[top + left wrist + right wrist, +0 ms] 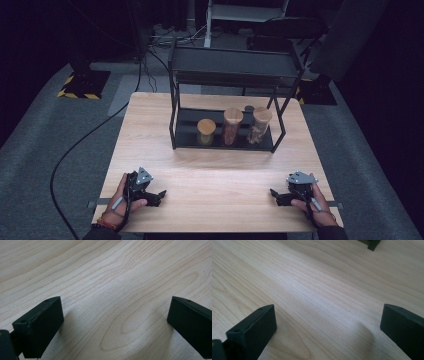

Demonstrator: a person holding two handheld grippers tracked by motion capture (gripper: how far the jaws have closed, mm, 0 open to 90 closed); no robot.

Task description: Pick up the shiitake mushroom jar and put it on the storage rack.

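table (pixel 210 185): lying bare, pale wood grain showing under and between both pairs of jaws
rack (pixel 176 120): standing on the table, well beyond the jaws
jars (pixel 233 125): three sitting on the rack's lower shelf

Matt pale wood table (pixel 210 185); seemingly black metal rack (pixel 225 65).

- We see a black two-tier rack (pixel 176 107) standing at the far half of the wooden table (pixel 210 175).
- We count three wood-lidded jars (pixel 233 126) in a row on its lower shelf.
- We note a black cable (pixel 75 147) trailing over the grey floor.
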